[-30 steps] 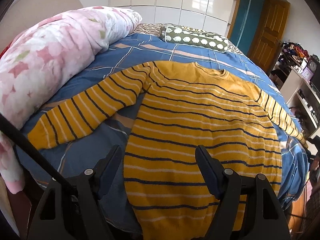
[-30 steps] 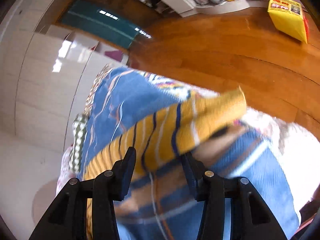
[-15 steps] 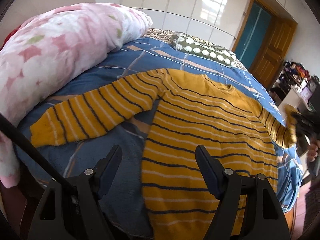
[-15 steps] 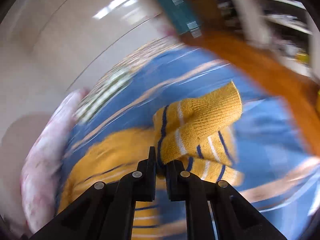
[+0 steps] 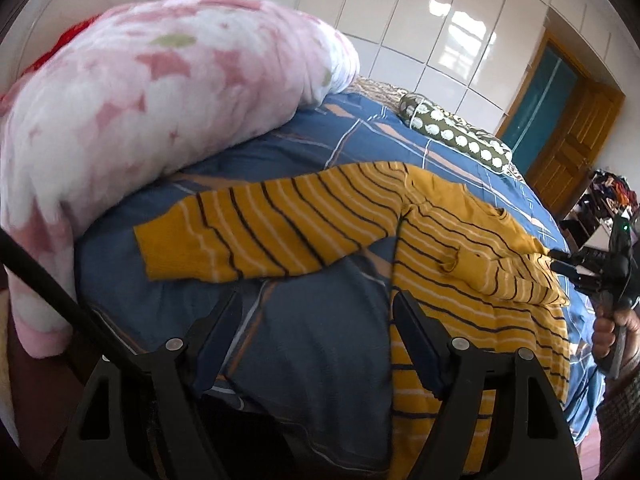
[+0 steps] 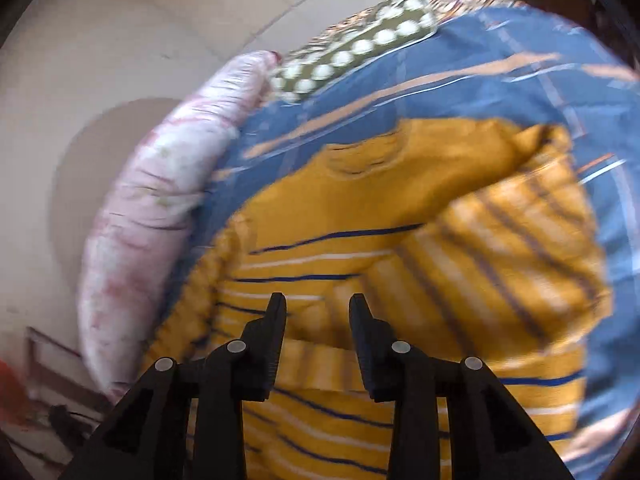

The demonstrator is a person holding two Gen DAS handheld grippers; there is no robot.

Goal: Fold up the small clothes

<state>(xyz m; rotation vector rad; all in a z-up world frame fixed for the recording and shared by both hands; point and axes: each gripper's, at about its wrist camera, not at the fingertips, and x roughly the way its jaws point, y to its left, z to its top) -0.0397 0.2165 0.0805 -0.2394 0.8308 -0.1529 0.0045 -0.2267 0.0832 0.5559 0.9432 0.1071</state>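
Observation:
A yellow sweater with dark and white stripes (image 5: pixel 472 280) lies on the blue bed cover (image 5: pixel 320 340). Its left sleeve (image 5: pixel 260 236) stretches flat toward the pink blanket. Its right sleeve (image 6: pixel 500 264) lies folded across the body. My left gripper (image 5: pixel 316 304) is open and empty, just short of the left sleeve's lower edge. My right gripper (image 6: pixel 318 308) is open over the sweater body, with the folded sleeve's cuff (image 6: pixel 320 364) below its fingers. It also shows in the left wrist view (image 5: pixel 556 262) at the bed's right side.
A rolled pink floral blanket (image 5: pixel 140 120) lies along the bed's left side. A green dotted pillow (image 5: pixel 452 136) lies at the head. A wooden door (image 5: pixel 568 148) and cluttered shelves (image 5: pixel 612 196) stand to the right.
My right gripper carried the right sleeve over onto the sweater body and opened, letting it go. My left gripper moved left toward the left sleeve and stayed open.

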